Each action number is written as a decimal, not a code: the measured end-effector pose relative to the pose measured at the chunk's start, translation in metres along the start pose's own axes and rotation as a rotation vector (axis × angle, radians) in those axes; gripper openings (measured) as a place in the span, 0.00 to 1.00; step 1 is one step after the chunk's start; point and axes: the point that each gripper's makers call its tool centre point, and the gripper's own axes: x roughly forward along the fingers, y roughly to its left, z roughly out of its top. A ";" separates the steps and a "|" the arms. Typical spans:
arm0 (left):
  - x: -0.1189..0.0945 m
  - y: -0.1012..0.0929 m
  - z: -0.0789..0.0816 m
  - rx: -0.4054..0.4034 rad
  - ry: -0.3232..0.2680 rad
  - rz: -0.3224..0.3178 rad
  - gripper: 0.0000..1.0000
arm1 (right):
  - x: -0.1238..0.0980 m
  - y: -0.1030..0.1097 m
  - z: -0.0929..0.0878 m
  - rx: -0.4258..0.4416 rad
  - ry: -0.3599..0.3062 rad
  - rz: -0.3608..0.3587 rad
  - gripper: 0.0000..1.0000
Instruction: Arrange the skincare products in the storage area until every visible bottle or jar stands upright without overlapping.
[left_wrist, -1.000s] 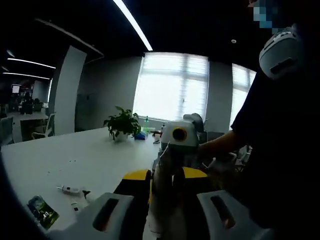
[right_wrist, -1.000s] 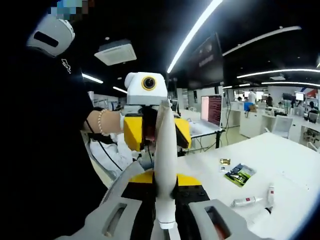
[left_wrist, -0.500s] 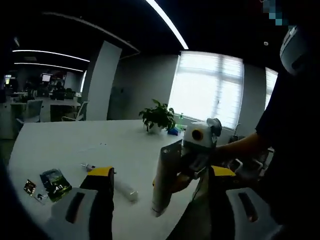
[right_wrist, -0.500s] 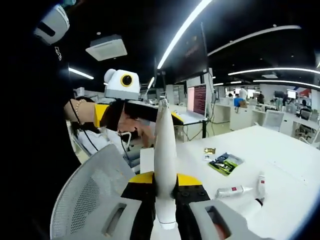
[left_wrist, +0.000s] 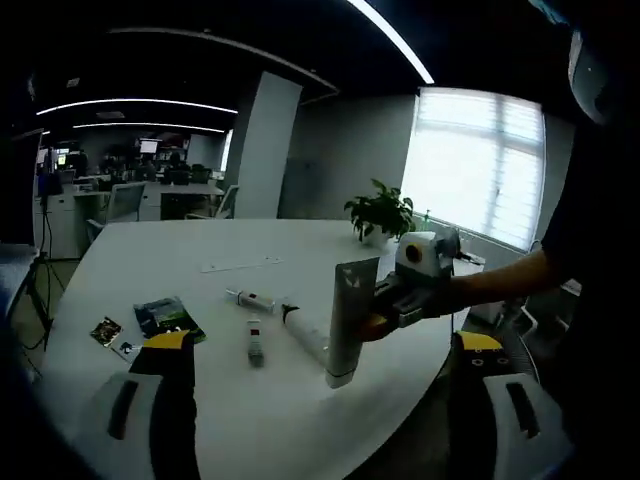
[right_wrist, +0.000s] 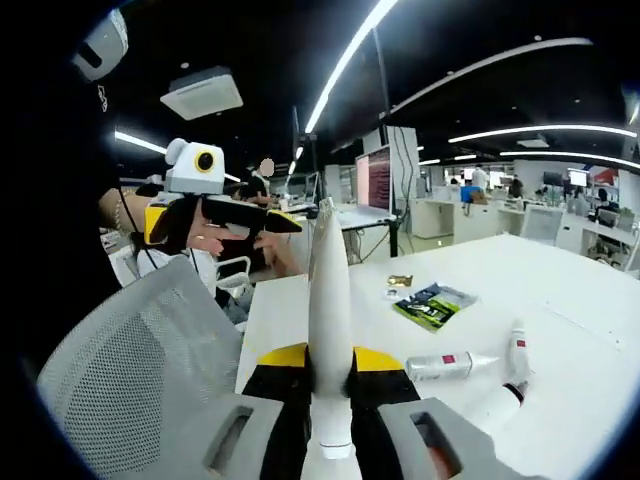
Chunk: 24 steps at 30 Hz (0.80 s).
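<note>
The right gripper (right_wrist: 330, 425) has its 2 jaws closed on a white tube (right_wrist: 329, 330), which stands on end between them, cap down and flat crimped end up. To the left, the left gripper (right_wrist: 215, 205) — yellow and black, in a person's hand (right_wrist: 225, 238) — hangs off the near edge of the white table (right_wrist: 560, 300) with its jaws apart, above a grey mesh chair back (right_wrist: 140, 370). On the tabletop to the right, 2 small white tubes (right_wrist: 450, 365) (right_wrist: 517, 352) lie on their sides near each other. Further in lies a green sachet (right_wrist: 432, 303), with a small gold packet (right_wrist: 399, 281) just beside it.
</note>
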 end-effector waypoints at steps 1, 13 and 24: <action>-0.001 0.001 -0.001 -0.003 0.001 0.001 0.99 | 0.003 -0.001 -0.002 -0.003 0.001 0.003 0.02; -0.011 0.021 -0.017 -0.119 -0.025 0.069 0.99 | 0.014 -0.029 -0.015 -0.020 -0.021 -0.019 0.03; -0.012 0.023 -0.031 -0.132 0.008 0.097 0.99 | 0.018 -0.040 -0.011 -0.075 -0.013 0.027 0.04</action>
